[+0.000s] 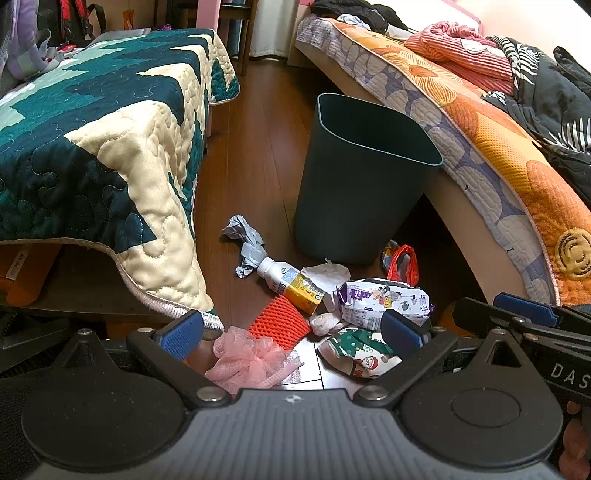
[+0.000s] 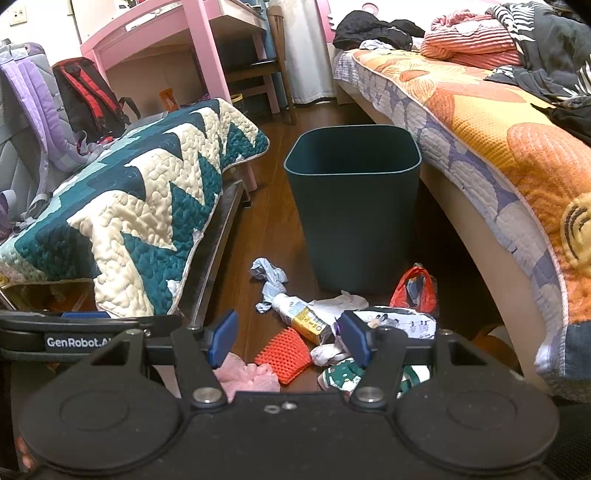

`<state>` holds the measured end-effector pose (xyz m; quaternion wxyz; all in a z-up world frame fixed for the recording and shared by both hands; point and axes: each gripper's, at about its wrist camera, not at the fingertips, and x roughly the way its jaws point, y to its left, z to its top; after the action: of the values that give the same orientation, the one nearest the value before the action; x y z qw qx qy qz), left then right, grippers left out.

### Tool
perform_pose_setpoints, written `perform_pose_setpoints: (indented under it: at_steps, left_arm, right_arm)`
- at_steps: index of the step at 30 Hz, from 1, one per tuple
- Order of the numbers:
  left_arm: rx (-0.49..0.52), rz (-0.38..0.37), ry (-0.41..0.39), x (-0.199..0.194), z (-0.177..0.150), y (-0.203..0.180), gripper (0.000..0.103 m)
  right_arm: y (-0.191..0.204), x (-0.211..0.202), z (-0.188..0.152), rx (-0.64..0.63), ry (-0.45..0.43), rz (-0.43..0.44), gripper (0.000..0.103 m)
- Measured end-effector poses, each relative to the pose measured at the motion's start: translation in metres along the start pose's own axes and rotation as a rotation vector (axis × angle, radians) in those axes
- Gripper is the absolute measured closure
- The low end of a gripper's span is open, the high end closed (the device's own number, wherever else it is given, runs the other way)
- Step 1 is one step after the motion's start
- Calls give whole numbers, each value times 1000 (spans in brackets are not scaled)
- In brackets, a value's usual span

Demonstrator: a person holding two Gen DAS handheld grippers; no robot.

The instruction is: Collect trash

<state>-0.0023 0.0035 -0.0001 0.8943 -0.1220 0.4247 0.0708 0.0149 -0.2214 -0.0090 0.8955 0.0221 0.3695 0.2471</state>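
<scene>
The trash is lying heaped on the wooden floor (image 2: 266, 229), just at 6 o'clock of the dark green bin (image 2: 352, 206): a crumpled grey paper (image 2: 269, 277), a white bottle (image 2: 301, 316), an orange foam net (image 2: 284, 355), a pink mesh bow (image 1: 251, 360), a printed wrapper (image 1: 386, 301) and a red bag (image 2: 415, 288). The left gripper (image 1: 293, 334) is being held over the heap with jaws spread and holding nothing; the right gripper (image 2: 290, 338) likewise. A pink desk (image 2: 177, 33) and backpacks (image 2: 55, 99) are being shown only by the right wrist view. A teal quilt (image 1: 110, 147) is lying at 9 o'clock, an orange-covered bed (image 2: 480, 133) at 3 o'clock.
</scene>
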Motion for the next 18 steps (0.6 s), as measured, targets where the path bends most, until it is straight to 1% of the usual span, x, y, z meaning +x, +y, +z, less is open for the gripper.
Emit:
perform_pose_setpoints:
  at_steps: [18]
  left_arm:
    - [0, -1, 0, 0, 0, 0, 0]
  right_arm:
    - [-4, 0, 1, 16, 1, -2, 42]
